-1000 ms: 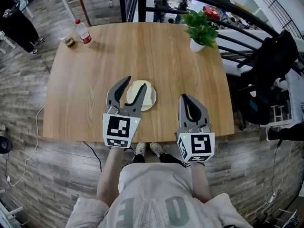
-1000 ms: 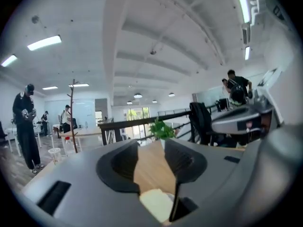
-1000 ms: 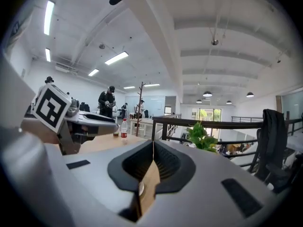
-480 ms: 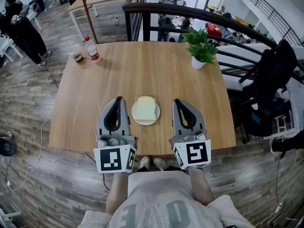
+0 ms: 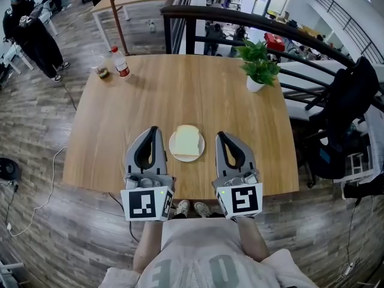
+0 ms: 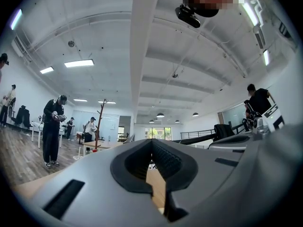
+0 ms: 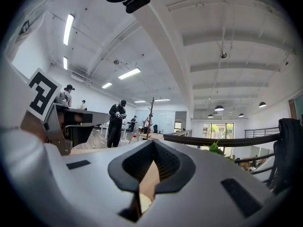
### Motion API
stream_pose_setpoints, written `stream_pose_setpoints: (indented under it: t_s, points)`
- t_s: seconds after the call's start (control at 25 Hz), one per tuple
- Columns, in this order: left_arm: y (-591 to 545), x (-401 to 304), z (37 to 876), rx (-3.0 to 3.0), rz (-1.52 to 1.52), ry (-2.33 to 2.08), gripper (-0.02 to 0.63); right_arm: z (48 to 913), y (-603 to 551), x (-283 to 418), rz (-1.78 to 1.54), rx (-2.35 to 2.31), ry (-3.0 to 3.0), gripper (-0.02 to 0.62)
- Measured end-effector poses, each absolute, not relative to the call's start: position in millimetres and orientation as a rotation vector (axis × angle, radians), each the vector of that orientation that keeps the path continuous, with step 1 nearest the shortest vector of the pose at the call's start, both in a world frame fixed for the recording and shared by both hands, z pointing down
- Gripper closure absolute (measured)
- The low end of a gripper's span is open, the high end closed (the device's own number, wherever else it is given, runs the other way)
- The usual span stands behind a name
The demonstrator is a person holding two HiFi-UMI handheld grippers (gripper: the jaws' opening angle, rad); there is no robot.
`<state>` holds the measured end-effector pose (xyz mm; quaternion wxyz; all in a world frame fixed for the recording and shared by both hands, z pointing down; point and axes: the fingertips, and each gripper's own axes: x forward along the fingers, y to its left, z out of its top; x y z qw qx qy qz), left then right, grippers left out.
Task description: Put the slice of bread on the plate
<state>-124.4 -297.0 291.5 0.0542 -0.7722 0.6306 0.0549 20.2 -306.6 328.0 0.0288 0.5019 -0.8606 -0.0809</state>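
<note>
Between the left tongs [image 5: 152,131] and the right tongs [image 5: 221,135]: a plate [image 5: 172,144] with a slice of bread [image 5: 187,140], just beside both, in the way of any sideways pass there. Ahead of both tongs: wide bare desk [image 5: 180,95], free to pass. Far ahead of the right tongs: a potted plant [image 5: 258,71] near the far edge. Far ahead and left of the left tongs: a bottle [image 5: 121,62] and a small cup [image 5: 102,71]. On the outer side of each tongs: bare desk too.

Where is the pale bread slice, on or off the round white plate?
On: the pale bread slice lies flat within the round white plate.
</note>
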Motion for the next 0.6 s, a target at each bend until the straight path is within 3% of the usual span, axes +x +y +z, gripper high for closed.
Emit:
stream_pose_setpoints:
  t_s: [0.6]
  points:
    - [-309, -122, 301, -2.393, 0.13, 1.91, 0.598, 346, -314, 24, -0.176, 1.555, -2.638, 0.578]
